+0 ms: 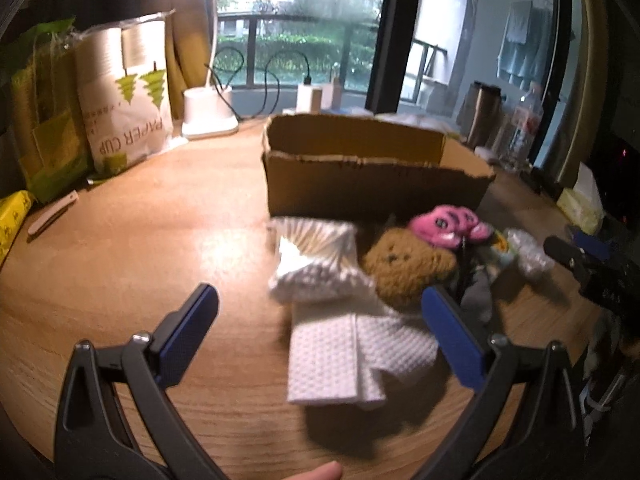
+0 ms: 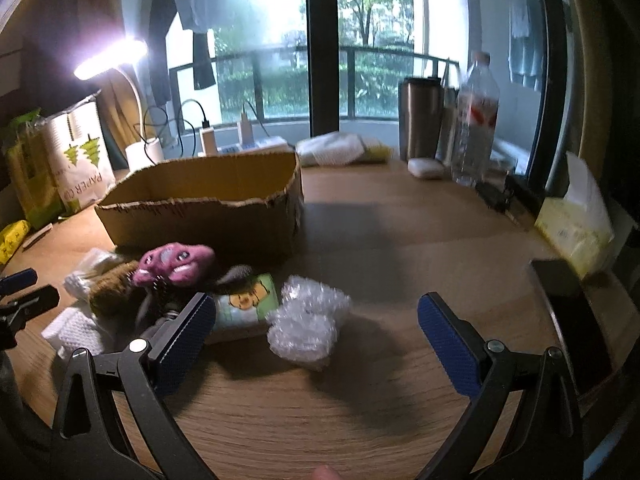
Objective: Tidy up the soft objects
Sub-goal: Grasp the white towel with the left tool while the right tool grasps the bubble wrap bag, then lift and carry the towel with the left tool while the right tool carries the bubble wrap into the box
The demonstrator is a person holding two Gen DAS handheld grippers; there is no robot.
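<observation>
The left wrist view sits low over the round wooden table [image 1: 120, 264], looking forward toward the window, close to the folded white embossed paper towel [image 1: 336, 360]. The right wrist view looks the same way from further right, close to the crumpled clear bubble wrap [image 2: 308, 320]. Both share the open brown cardboard box [image 1: 360, 176] [image 2: 200, 208] and the pink plush toy [image 1: 448, 228] [image 2: 176, 264], though both views seem motion-blurred.

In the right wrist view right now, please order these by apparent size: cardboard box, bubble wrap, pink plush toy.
1. cardboard box, clearly largest.
2. bubble wrap.
3. pink plush toy.
The last two look close, and the bubble wrap lies nearer the camera, so their order is unsure.
</observation>
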